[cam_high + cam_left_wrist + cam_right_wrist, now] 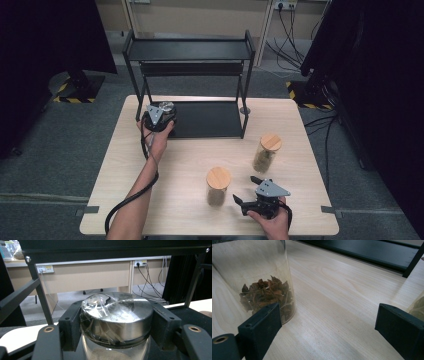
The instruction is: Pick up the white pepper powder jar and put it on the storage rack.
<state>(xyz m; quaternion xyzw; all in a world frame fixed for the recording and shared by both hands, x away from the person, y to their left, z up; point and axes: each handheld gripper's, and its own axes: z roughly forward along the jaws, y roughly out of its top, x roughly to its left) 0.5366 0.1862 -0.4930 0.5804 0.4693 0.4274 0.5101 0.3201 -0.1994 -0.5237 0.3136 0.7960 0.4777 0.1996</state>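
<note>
High view: the left hand-held gripper (161,116) holds a metal-lidded jar (166,106) at the front left edge of the black rack (200,120) on the worktop (190,160).

Left gripper view: both jaws clamp the lid (film-wrapped).

Right gripper view: the right hand-held gripper (327,322) stands wide, bare worktop between its jaws, beside a leaf-filled jar (262,285).

Metal-lidded jar (116,322) body cut off by bottom edge; wooden-lidded jar (262,277) top cut off above

tongs (247,194): black jaws, brass screw holes | grey three-cornered plates | black cables
</note>
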